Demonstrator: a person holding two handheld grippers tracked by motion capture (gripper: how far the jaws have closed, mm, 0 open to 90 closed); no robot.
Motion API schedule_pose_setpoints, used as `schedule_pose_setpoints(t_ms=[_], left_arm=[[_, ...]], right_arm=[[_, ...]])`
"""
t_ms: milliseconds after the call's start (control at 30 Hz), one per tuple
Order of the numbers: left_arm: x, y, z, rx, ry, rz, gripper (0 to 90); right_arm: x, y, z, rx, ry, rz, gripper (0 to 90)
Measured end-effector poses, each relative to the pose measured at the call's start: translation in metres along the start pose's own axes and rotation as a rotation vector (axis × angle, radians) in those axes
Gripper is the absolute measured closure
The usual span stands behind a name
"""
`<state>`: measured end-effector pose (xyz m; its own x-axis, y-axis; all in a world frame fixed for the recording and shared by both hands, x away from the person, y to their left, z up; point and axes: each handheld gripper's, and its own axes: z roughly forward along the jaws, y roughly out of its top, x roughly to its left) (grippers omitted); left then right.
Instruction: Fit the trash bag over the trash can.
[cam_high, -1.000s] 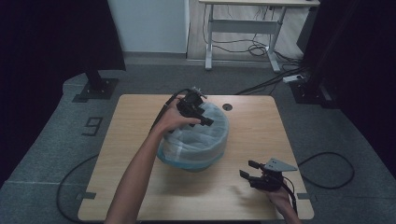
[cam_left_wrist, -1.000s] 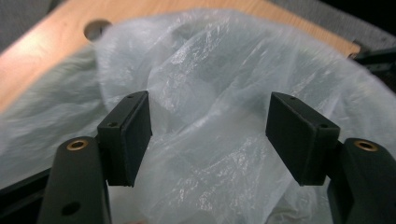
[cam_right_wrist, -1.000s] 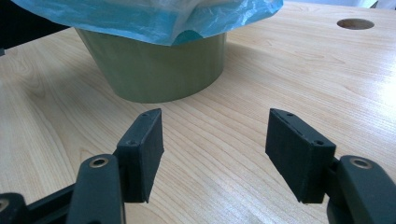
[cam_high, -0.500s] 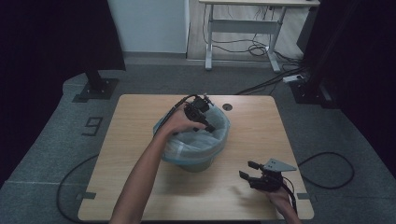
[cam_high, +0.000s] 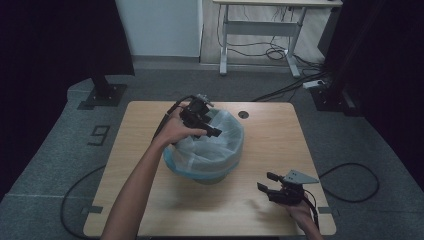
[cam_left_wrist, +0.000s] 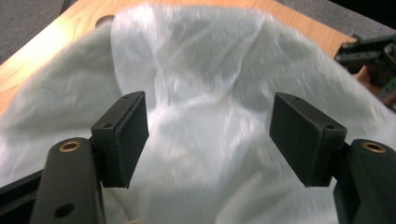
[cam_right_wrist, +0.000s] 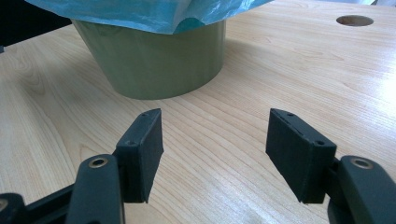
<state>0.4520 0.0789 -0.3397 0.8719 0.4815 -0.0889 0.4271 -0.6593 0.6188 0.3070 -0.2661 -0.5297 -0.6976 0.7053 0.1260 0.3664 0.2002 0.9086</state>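
In the high view, a green waste bin (cam_high: 207, 172) lined with a pale, translucent plastic bag (cam_high: 215, 145) stands near the middle of the wooden surface (cam_high: 270, 145). The bag's blue-tinted edge is folded down over the bin's rim. The left gripper (cam_high: 216, 133) hangs over the upper left part of the bag's mouth, with the person's forearm running up to it from the bottom left of the frame. Its jaws have just been opening and stand released — nothing is pinched between them. The right gripper (cam_high: 266, 182) sits at the lower right of the frame, low over the surface, well apart from the bin, its jaws apart and empty; a grey three-cornered plate tops it. A round cable hole (cam_high: 243, 114) shows in the surface just above and right of the bin. Behind the surface, at the top of the frame, stand a white desk frame (cam_high: 260, 37) with loose cables on the grey floor, and a black stand base (cam_high: 102, 92) at the upper left.

In the left gripper view, the crumpled bag (cam_left_wrist: 205, 107) lies across the frame behind the two black pads (cam_left_wrist: 128, 135), which stand wide with only air between them. The right gripper (cam_left_wrist: 369, 53) shows at the right edge, farther off, and the cable hole (cam_left_wrist: 106, 20) peeks out at the upper left.

In the right gripper view, the bin's green wall (cam_right_wrist: 154, 60) rises at the upper left, the bag's blue edge (cam_right_wrist: 140, 11) draped over it. The jaws gape over bare wood — the bin stands beyond them, not between them. The cable hole (cam_right_wrist: 355, 20) lies at the upper right.
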Motion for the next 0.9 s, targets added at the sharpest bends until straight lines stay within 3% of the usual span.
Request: schedule_pose_setpoints(t_ms=[200, 467, 600, 800, 900], left_arm=[[-0.004, -0.014, -0.004, 0.032, -0.004, 0.009, 27.6], [-0.009, -0.013, 0.019, 0.116, -0.016, 0.018, 28.0], [-0.007, -0.011, 0.031, 0.183, -0.013, 0.007, 28.5], [-0.006, -0.007, 0.038, 0.265, 0.001, -0.009, 29.2], [-0.006, -0.008, 0.036, 0.242, 0.001, -0.012, 29.1]], right_arm=[[0.002, 0.000, 0.003, 0.007, 0.002, -0.003, 35.4], [0.001, -0.001, 0.002, 0.009, -0.001, 0.000, 35.4], [0.000, -0.001, 0.000, 0.004, -0.005, 0.003, 35.4], [-0.001, 0.000, -0.002, 0.000, -0.008, 0.004, 35.4], [-0.001, -0.001, -0.002, -0.001, -0.010, 0.003, 35.4]])
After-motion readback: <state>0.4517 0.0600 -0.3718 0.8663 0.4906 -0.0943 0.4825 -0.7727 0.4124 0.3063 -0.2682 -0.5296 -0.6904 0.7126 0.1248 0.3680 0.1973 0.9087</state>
